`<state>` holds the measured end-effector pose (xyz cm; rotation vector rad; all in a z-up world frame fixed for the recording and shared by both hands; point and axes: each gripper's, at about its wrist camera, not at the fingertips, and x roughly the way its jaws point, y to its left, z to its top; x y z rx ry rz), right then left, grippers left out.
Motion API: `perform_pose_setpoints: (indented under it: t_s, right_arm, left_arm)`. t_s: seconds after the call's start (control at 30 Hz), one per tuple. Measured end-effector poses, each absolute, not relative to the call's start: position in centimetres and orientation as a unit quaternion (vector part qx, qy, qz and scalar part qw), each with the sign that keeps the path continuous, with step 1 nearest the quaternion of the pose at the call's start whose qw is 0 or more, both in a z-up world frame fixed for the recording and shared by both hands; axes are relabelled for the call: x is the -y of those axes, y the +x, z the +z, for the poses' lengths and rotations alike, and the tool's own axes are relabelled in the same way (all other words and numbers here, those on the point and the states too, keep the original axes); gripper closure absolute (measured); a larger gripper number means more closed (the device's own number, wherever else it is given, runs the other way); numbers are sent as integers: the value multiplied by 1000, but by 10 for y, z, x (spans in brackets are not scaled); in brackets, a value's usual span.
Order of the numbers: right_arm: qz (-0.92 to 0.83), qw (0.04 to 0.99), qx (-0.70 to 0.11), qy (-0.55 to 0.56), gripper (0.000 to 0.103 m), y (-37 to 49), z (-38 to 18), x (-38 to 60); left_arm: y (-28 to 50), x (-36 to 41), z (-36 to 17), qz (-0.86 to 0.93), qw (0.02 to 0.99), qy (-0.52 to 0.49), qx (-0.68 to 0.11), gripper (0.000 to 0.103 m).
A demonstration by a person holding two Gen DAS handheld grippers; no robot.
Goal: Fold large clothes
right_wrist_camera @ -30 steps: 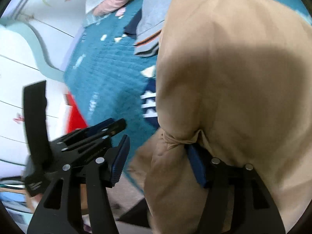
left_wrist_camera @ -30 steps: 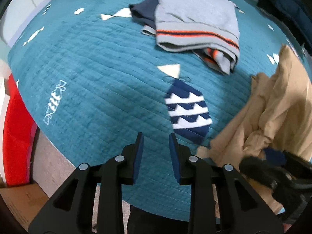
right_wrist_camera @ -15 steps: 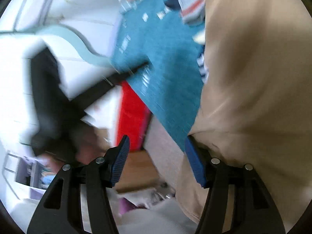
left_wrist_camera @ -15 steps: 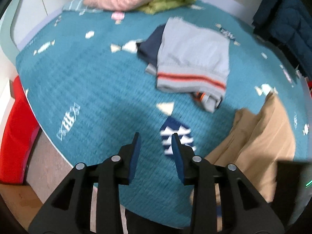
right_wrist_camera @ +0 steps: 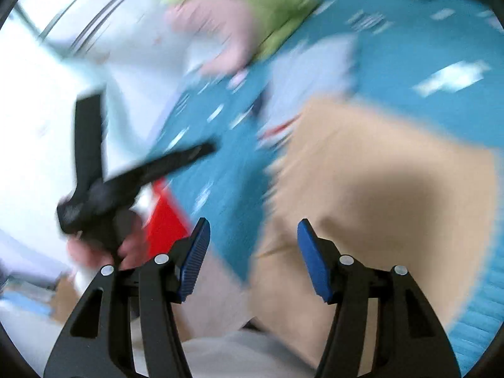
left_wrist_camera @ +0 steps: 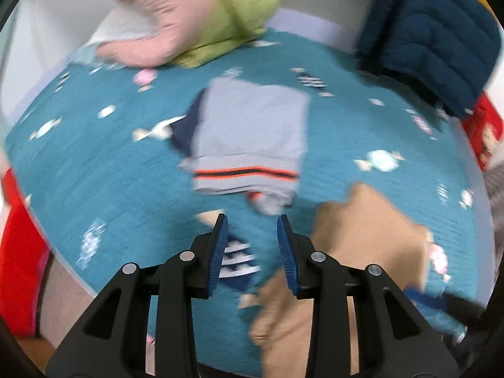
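Note:
A tan garment [left_wrist_camera: 362,239] lies crumpled on the teal bedspread [left_wrist_camera: 104,170] at the near right edge; it also shows in the right wrist view [right_wrist_camera: 378,195]. My left gripper [left_wrist_camera: 252,239] is open and empty above the bed's near edge, left of the tan garment. My right gripper [right_wrist_camera: 252,245] is open and empty, raised over the tan garment's near part. The left gripper also shows, blurred, in the right wrist view [right_wrist_camera: 104,189] at the left. A folded grey garment with an orange stripe [left_wrist_camera: 249,145] lies mid-bed.
A pink and green quilt [left_wrist_camera: 189,15] lies at the bed's far end. A dark blue padded jacket [left_wrist_camera: 431,41] hangs at the far right. A red object [left_wrist_camera: 15,271] stands left of the bed. The frames are motion-blurred.
My right gripper has let go of the tan garment and pulled back; the garment now lies on the bed. My left gripper has lifted and tilted up, showing more of the bed.

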<state>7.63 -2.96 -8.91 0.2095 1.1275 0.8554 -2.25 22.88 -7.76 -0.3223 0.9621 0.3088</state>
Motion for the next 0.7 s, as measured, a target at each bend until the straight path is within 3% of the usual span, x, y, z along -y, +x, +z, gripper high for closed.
perform_pose_setpoints:
  t_s: [0.03,0.1,0.17,0.27,0.37,0.7]
  right_arm:
    - [364,776,-507,89,64,81,-86,39]
    - [302,811,-493,85,76,94,-86,62]
    - [280,822,-487,92,83,101,-87,74]
    - [261,833,-481,84,84,101,-90,81]
    - [261,824,-497,82,84,97,-105,58]
    - [241,794,-556,44,85,106,-146,21]
  left_arm:
    - [-18,-221,-76,128,868,-152,-456,70]
    - [-4,-200,-75,87,875,-148,-453,70]
    - [12,-177,-78,52,879,-130,-456,70]
    - [34,-148,-93,11,873,-114,-474,72]
    - [48,-133,-113,-1,862,-98,-497,84]
    - [66,-140,-156,15,840,-86,-536,90]
